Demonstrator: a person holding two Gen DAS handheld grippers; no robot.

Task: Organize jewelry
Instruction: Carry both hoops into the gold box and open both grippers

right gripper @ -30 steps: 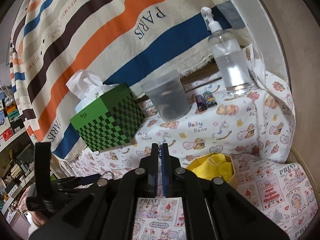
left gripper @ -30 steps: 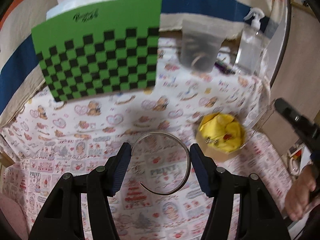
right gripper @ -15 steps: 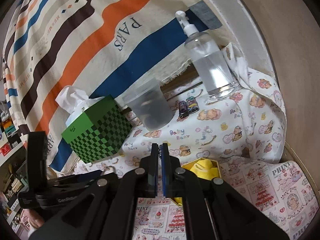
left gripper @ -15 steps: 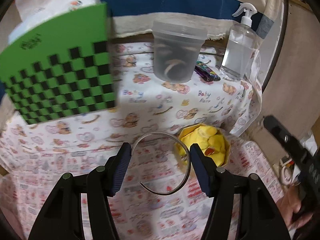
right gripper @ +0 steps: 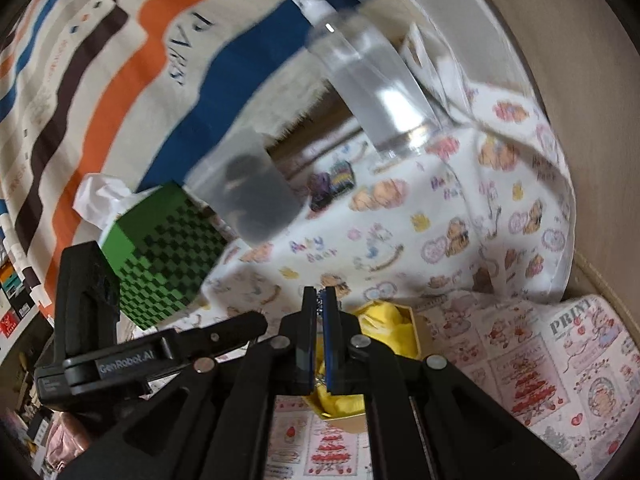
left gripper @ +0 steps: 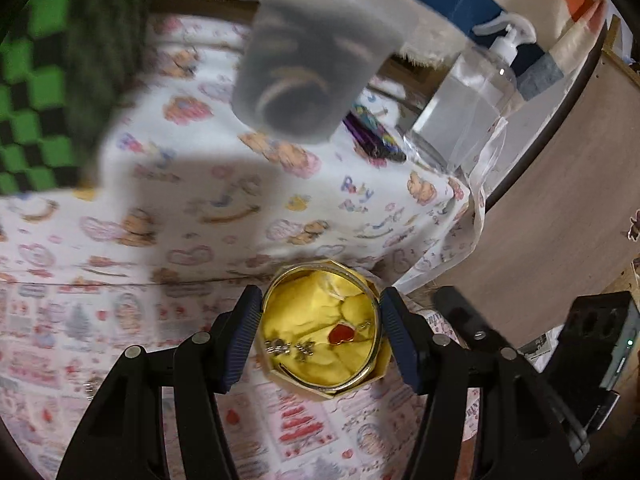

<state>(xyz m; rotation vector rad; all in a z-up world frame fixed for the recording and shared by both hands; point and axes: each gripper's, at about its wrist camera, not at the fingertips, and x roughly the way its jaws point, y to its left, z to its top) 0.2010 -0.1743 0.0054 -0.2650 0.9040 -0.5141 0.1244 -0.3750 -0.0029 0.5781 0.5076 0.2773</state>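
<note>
- Between the blue pads of the left gripper [left gripper: 320, 336] sits a thin metal bangle [left gripper: 374, 332], gripped at both sides, directly over the gold box [left gripper: 382, 372] with yellow lining.
- Inside this box lie a red heart charm [left gripper: 342, 334] and small silver pieces [left gripper: 290, 348].
- Beside it, the right gripper [right gripper: 319, 344] is closed on a small chain [right gripper: 320, 305].
- Behind, on the printed cloth [left gripper: 224, 208], stands a blurred plastic cup [left gripper: 308, 68].

Two handheld grippers, matte black plastic throughout. Left gripper [left gripper: 320, 334]: angular black arms, silver round screw heads at the joints, dark blue ribbed pads on the fingers [left gripper: 243, 338]. Right gripper [right gripper: 319, 340]: same black linkage, same silver screws, same blue-faced fingers [right gripper: 330, 340]. White "GenRobot.AI" lettering on the left gripper's side, seen from the right wrist view.
</note>
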